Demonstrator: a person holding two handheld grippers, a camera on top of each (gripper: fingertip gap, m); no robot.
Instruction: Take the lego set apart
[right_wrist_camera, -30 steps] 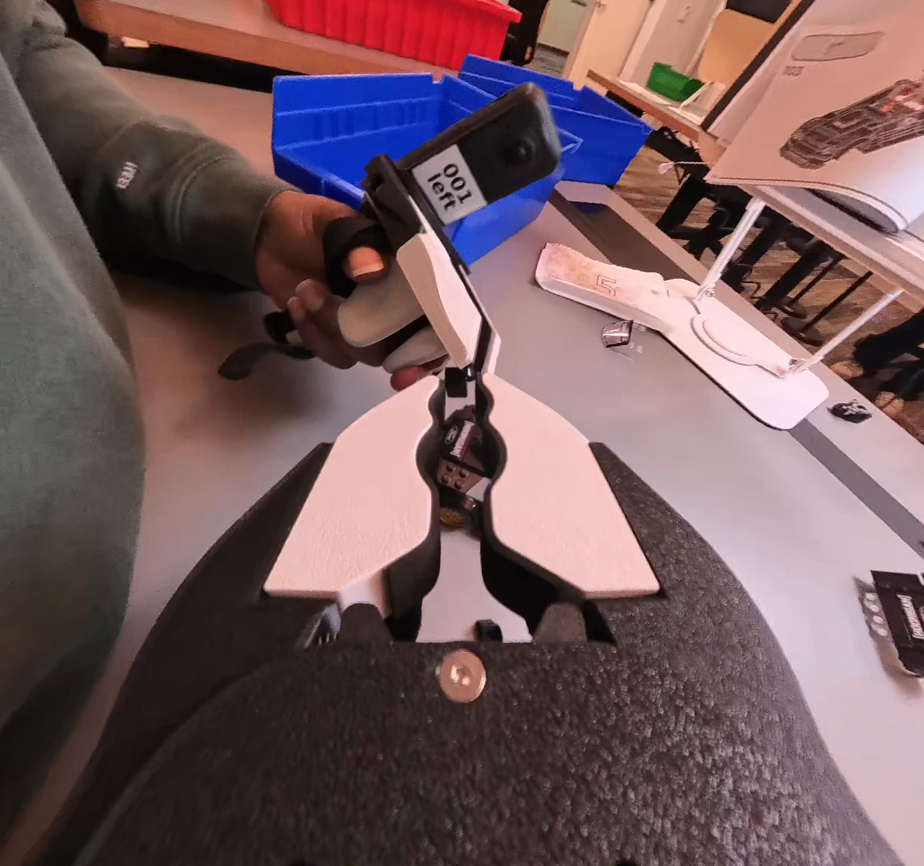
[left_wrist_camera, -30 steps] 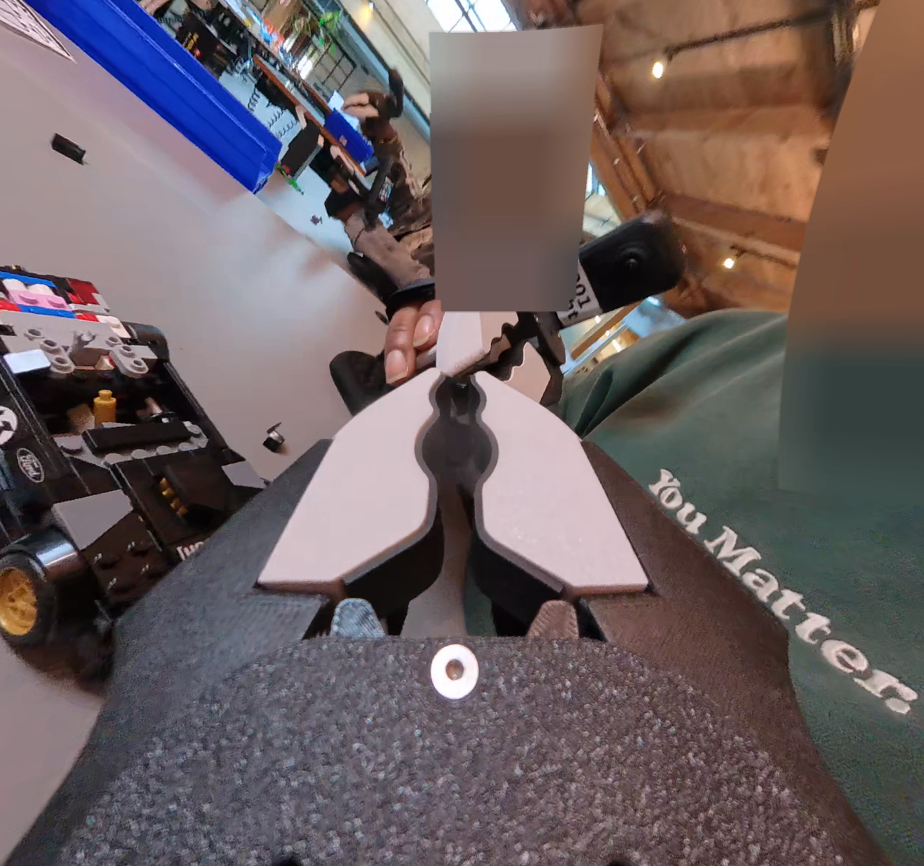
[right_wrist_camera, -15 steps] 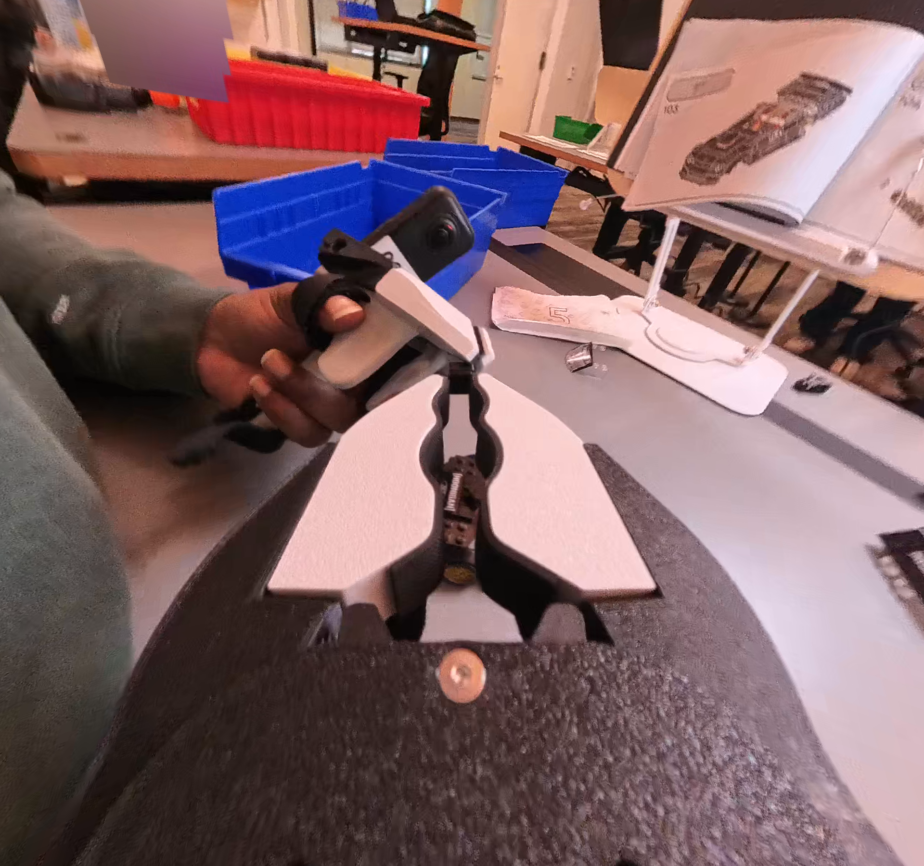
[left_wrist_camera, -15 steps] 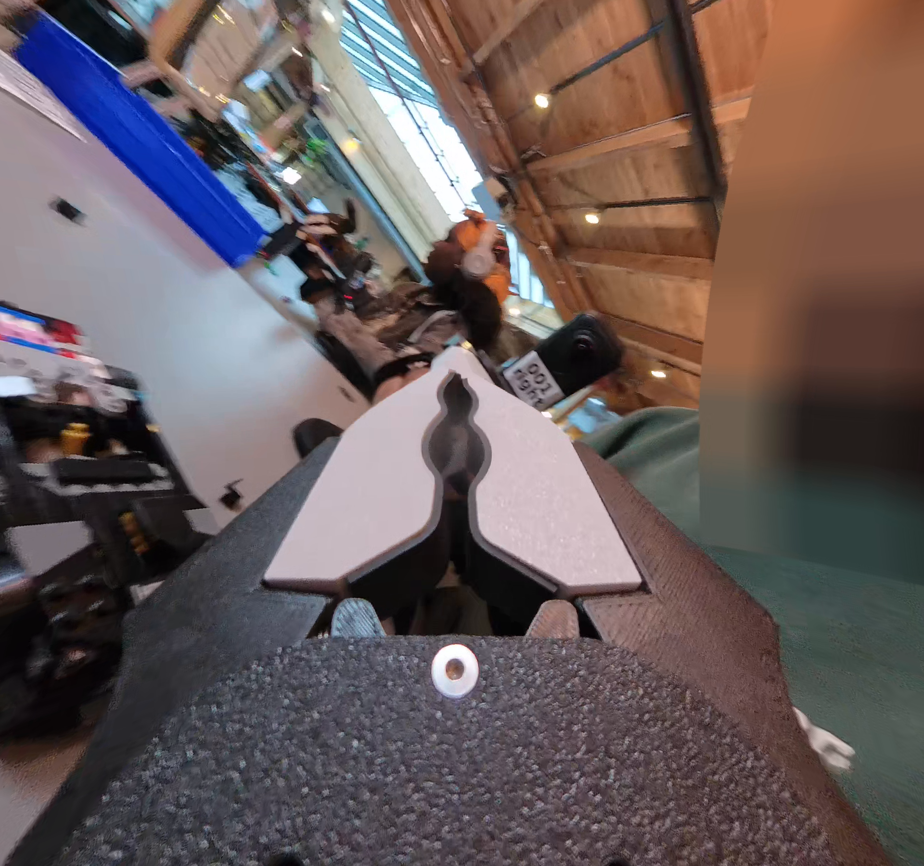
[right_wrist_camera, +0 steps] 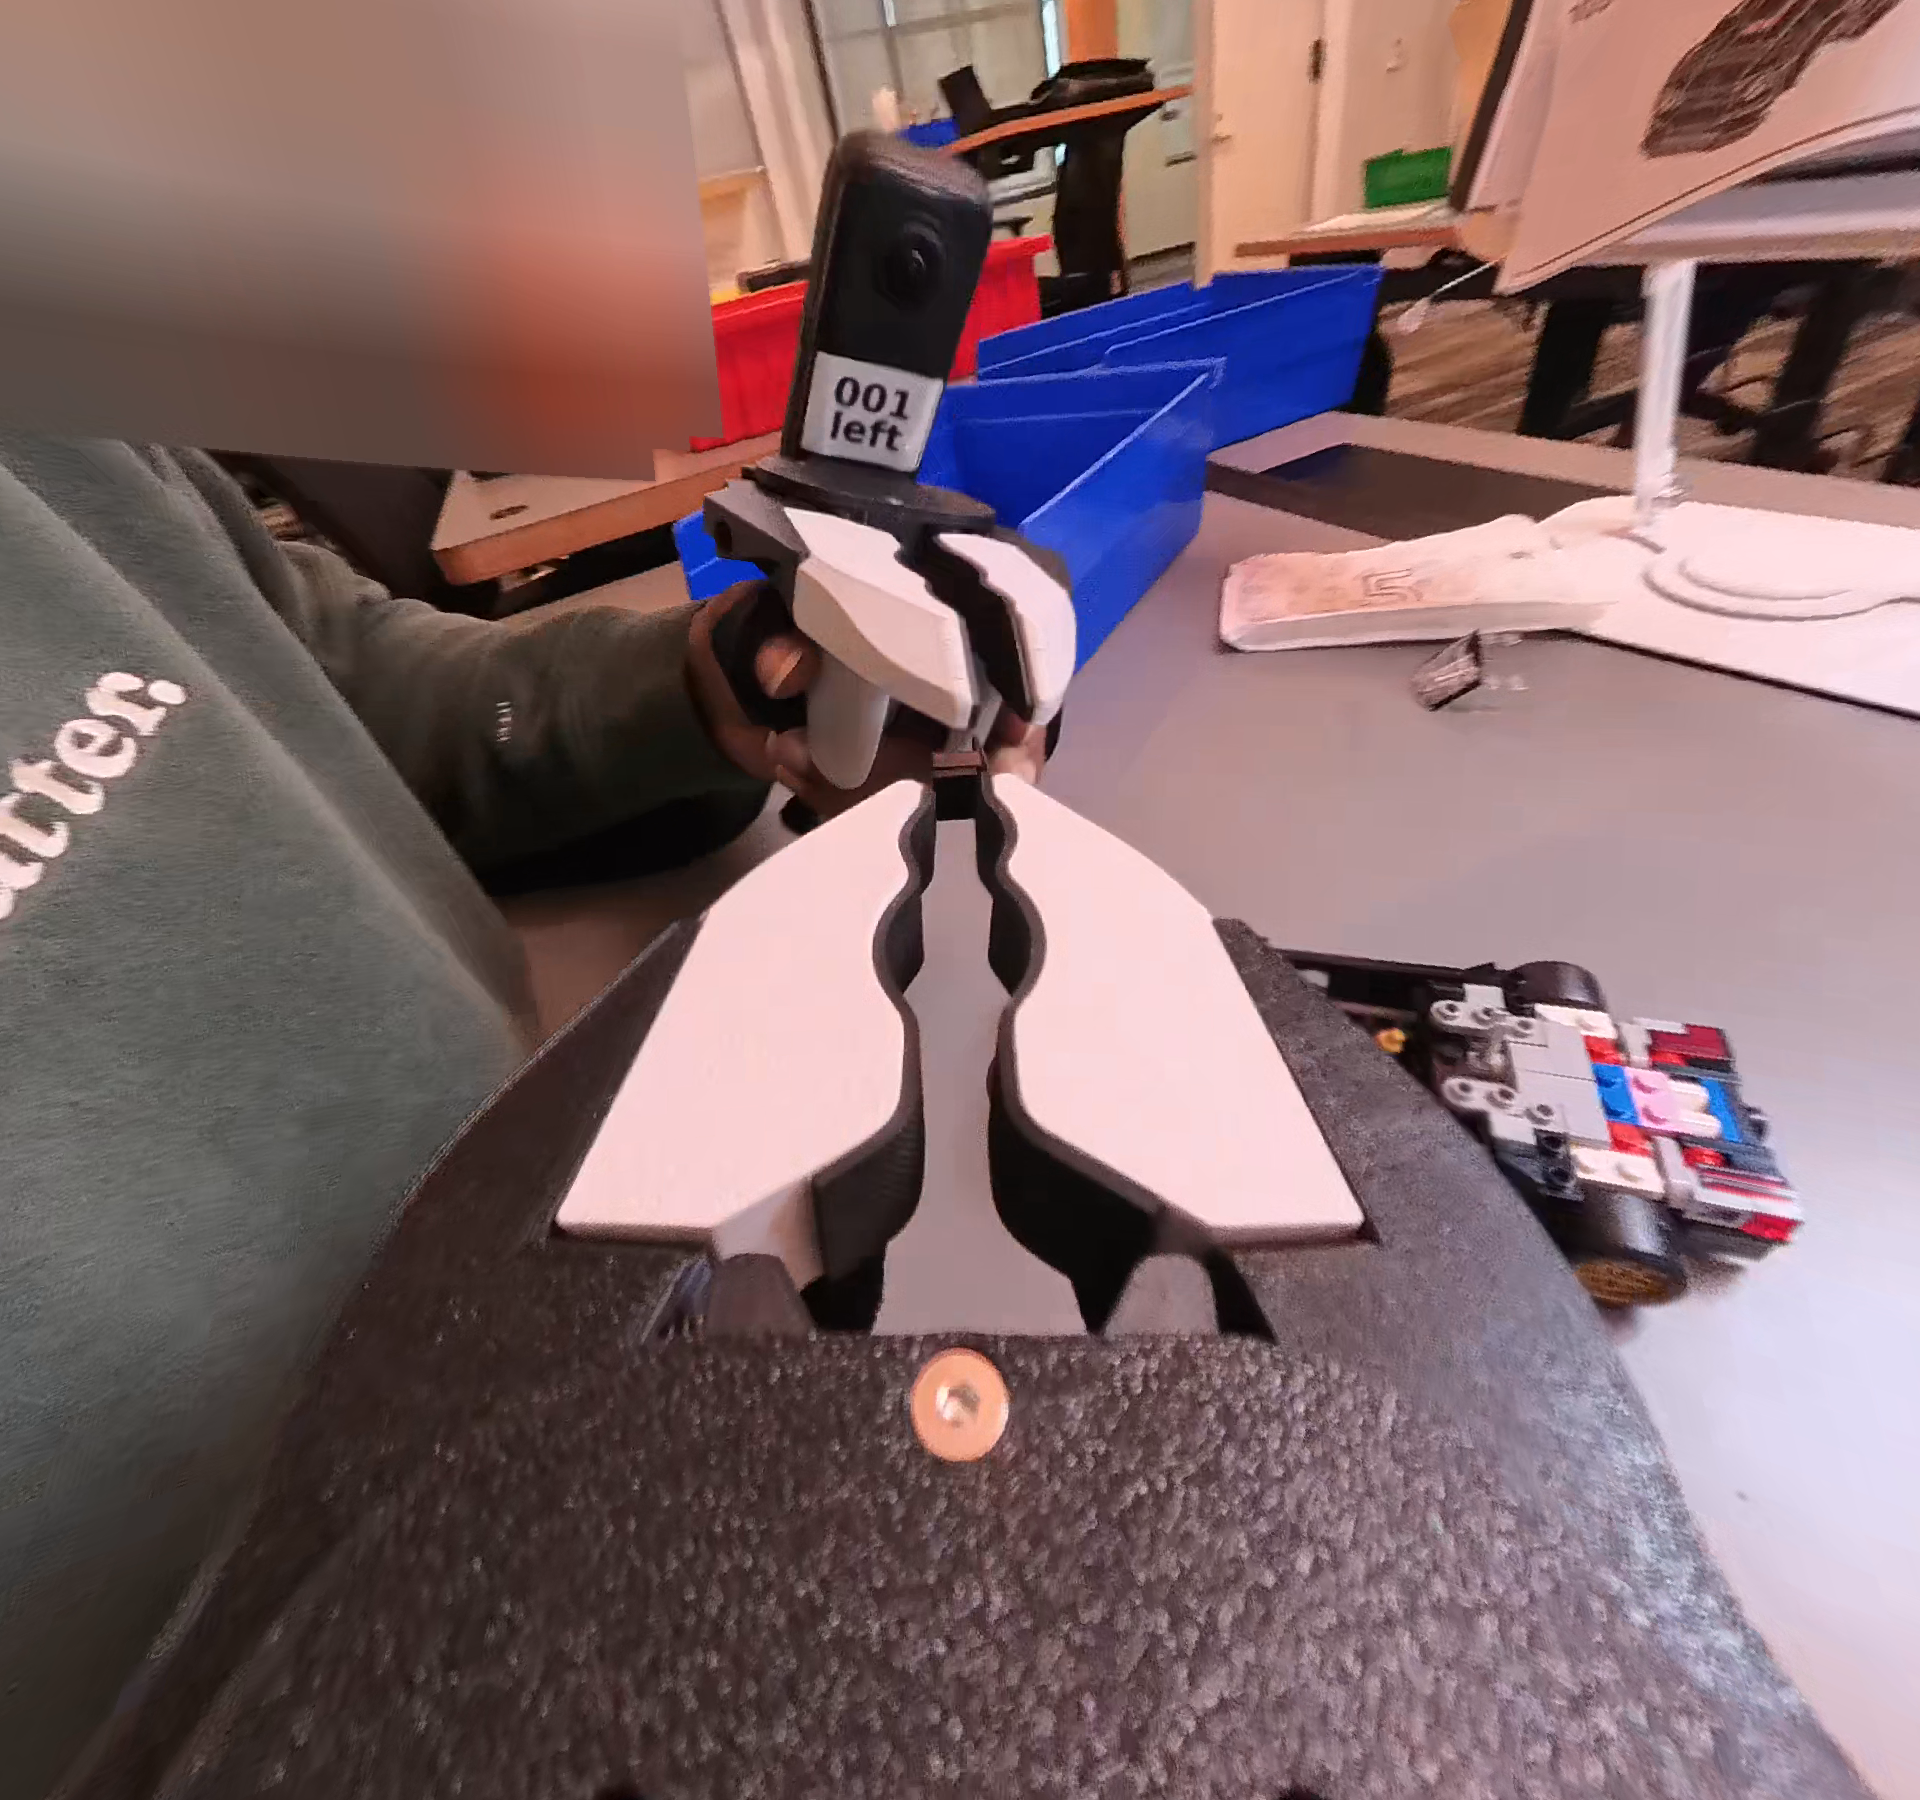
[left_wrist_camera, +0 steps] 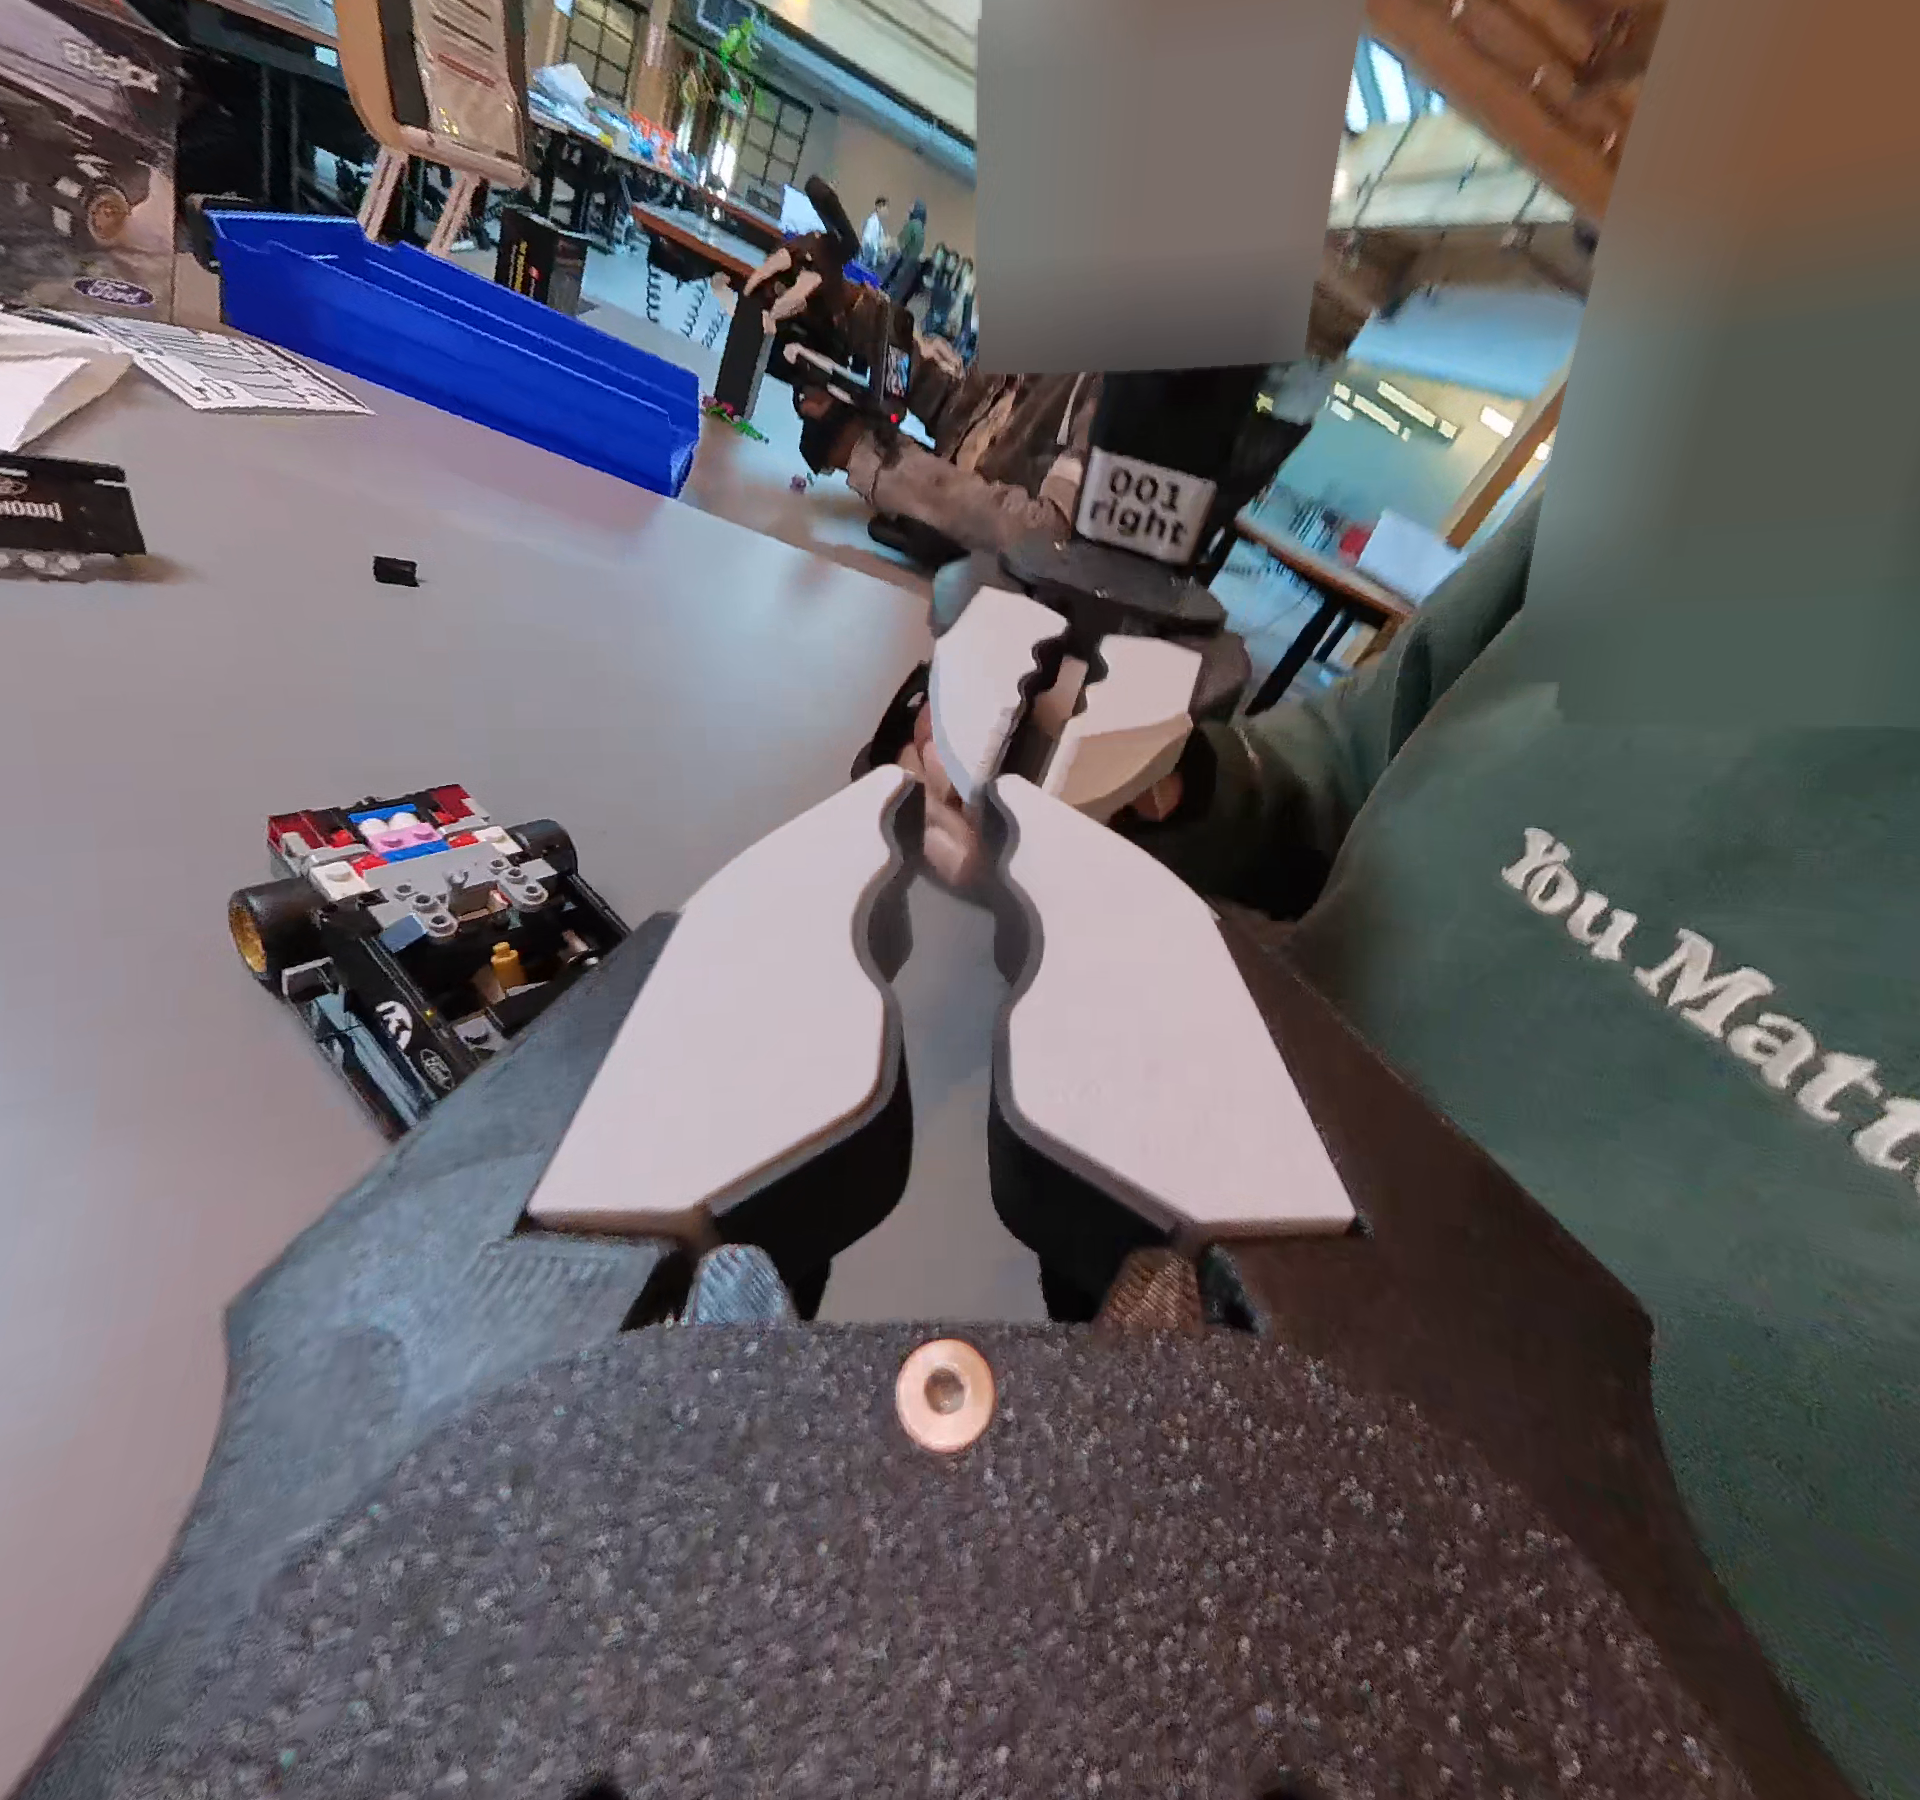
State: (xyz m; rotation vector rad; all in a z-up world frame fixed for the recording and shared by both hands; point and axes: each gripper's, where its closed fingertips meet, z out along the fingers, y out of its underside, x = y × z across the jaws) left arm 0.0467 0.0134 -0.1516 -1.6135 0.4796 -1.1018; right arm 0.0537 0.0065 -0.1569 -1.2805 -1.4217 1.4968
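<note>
Held up face to face before the green sweatshirt (left_wrist_camera: 1662, 1023), tips almost touching: left gripper (left_wrist_camera: 951, 810) and right gripper (right_wrist_camera: 958, 800), both clear above the worktop (left_wrist_camera: 520, 690). Between the right fingers, a small dark piece (right_wrist_camera: 958, 771), pinched at the very tips. Left fingers at a narrow slit. Seems to nip the same piece from the other side, but cannot tell from either view whether clamped on it or merely beside it.

Down on the worktop, apart from both sets of fingers: the lego car (left_wrist_camera: 416, 919), chassis open on top, on its wheels. Lies to the left of the left fingers and to the right of the right fingers, that is, out from the person's chest and below the meeting tips. Long axis slanted across the line of both grippers, with the coloured-brick end toward the right gripper's side and the other end hidden behind the gripper housings. Probably a near-equal reach, the right gripper slightly better placed for the coloured end. Either way, calls for dropping and turning outward once the small piece is dealt with.

Containers: blue bin (left_wrist_camera: 447, 337) toward the far side of the worktop, red bin (right_wrist_camera: 748, 337) farther back. Insides of both hidden at this angle, so contents unknown. Loose on the worktop, outside any bin: a black plate (left_wrist_camera: 62, 514) and a small black bit (left_wrist_camera: 395, 569).
</note>
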